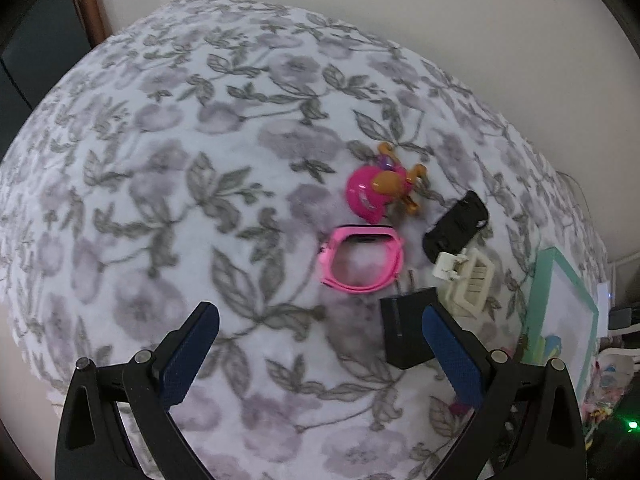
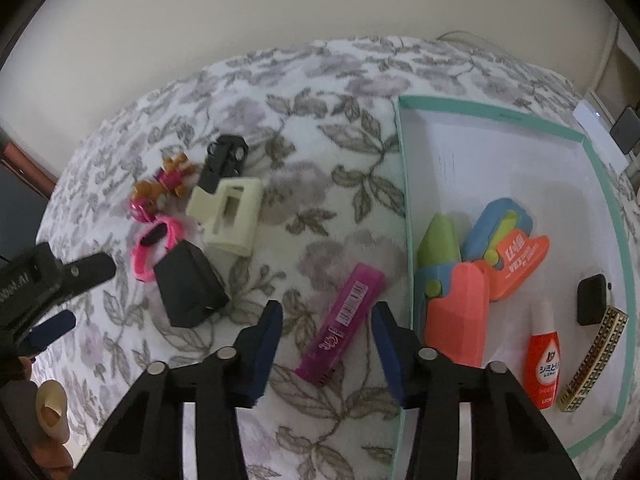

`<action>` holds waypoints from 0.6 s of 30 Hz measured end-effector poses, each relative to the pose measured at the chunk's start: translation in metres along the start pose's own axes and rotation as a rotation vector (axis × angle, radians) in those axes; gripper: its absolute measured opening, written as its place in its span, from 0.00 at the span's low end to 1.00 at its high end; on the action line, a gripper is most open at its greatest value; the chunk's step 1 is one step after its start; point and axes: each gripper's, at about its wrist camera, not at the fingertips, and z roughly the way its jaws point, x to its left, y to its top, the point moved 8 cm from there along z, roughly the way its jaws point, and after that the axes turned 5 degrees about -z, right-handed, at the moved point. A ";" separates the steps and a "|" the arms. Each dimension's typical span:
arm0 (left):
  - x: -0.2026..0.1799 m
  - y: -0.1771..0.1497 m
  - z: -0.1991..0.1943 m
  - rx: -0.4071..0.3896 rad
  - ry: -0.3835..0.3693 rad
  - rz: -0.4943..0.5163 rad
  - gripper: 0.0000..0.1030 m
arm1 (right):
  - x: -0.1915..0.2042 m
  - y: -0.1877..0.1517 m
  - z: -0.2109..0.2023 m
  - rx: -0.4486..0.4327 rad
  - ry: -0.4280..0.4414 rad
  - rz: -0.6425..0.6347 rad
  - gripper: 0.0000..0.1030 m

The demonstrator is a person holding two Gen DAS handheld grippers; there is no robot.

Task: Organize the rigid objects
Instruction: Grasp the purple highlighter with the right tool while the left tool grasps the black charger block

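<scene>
Right claw (image 2: 326, 334) pointed steeply down at the bed (image 2: 320, 92), its blue pads (image 2: 260, 344) part-way apart w/ the magenta case (image 2: 344, 320) lying between them; pads not pressing on it, gap visible on both sides. Case lay flat on the floral cover, just left of the teal-rimmed box (image 2: 404, 200), barcode side up.

Inside the box: an orange-blue-green toy (image 2: 456, 312) against the left wall, a 2nd orange/blue one (image 2: 508, 248) behind it, a red bottle (image 2: 546, 364) w/ white cap to the right, a small black item (image 2: 591, 304) & a gold patterned piece (image 2: 592, 360) near the right rim.

Left of the case: a black charger block (image 2: 188, 288), a cream plastic piece (image 2: 230, 210), a pink band (image 2: 156, 250), a pink-orange toy figure (image 2: 160, 188) and a black mount (image 2: 224, 154), all close together, well apart from the box.

Left claw (image 1: 320, 340) hung over the same cluster, pads wide apart, nothing between them. Its right pad (image 1: 448, 352) overlapped the charger block (image 1: 404, 328) in view; contact unclear. Beyond it sat the pink band (image 1: 360, 260), the cream piece (image 1: 468, 276), the black mount (image 1: 456, 226) & the toy figure (image 1: 380, 188). Box rim (image 1: 538, 280) showed at the right edge.
</scene>
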 end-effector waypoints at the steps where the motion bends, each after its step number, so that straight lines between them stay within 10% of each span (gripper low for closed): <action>1: -0.003 -0.001 0.001 0.004 -0.010 0.005 0.98 | 0.000 -0.001 0.002 0.006 0.000 -0.002 0.46; 18: -0.047 -0.019 0.032 0.024 -0.009 0.141 0.96 | 0.004 -0.002 0.023 0.047 -0.007 -0.017 0.26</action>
